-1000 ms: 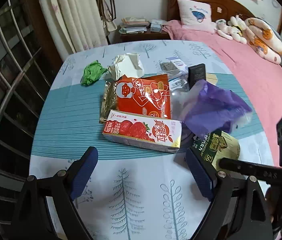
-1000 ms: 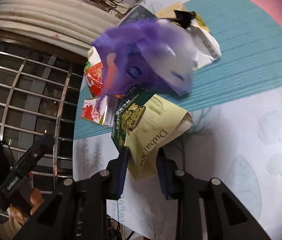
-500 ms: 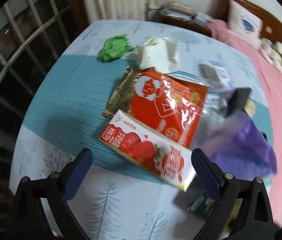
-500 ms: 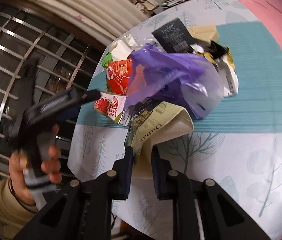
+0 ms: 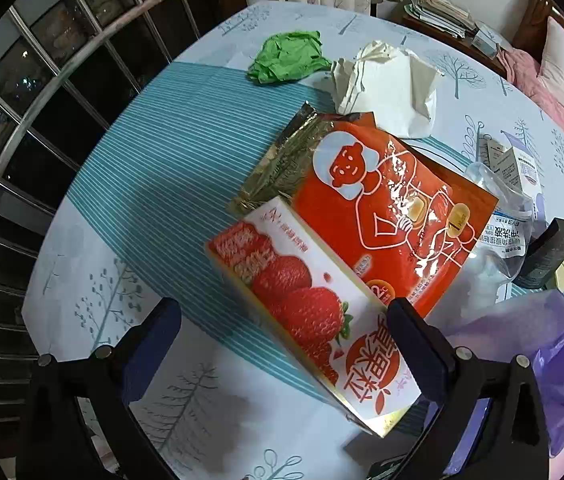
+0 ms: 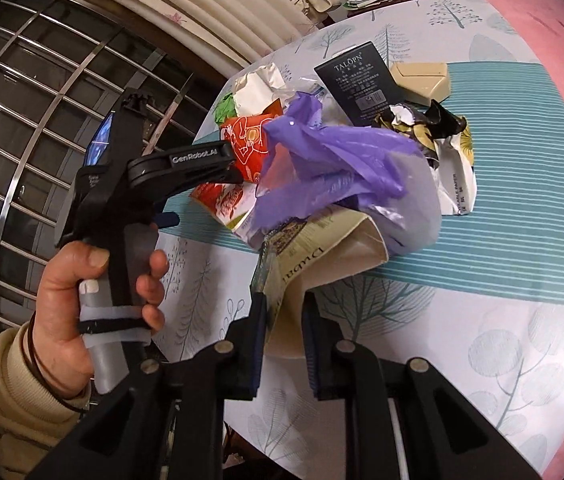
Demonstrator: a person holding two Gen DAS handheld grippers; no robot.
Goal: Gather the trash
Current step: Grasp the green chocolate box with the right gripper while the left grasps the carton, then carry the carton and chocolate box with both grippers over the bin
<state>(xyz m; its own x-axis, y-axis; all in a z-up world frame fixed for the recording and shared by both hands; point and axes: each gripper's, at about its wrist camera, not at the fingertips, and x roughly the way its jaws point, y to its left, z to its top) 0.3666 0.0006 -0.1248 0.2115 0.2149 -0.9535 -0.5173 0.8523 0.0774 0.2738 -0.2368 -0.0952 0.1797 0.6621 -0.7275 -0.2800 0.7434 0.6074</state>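
Observation:
My left gripper [image 5: 282, 332] is open and straddles the near end of the strawberry carton [image 5: 314, 312], which lies flat on the table beside the red snack bag [image 5: 386, 216]. It also shows in the right wrist view [image 6: 202, 184], low over the carton [image 6: 226, 204]. My right gripper [image 6: 284, 308] is shut on a cream and green snack packet [image 6: 322, 252] that lies under the purple plastic bag [image 6: 346, 168]. The purple bag shows at the right in the left wrist view [image 5: 538, 344].
The table [image 5: 154, 184] has a teal-striped cloth. On it lie a green crumpled wrapper [image 5: 288, 56], a white paper bag [image 5: 390, 80], a black box [image 6: 356, 76], a beige block [image 6: 422, 80] and a torn wrapper [image 6: 450, 152]. A window grille [image 5: 42, 92] is at the left, a pink bed [image 6: 562, 40] at the right.
My left gripper has moved forward and down over the strawberry carton, jaws still open. My right gripper has stayed shut on the packet and the view has swung slightly.

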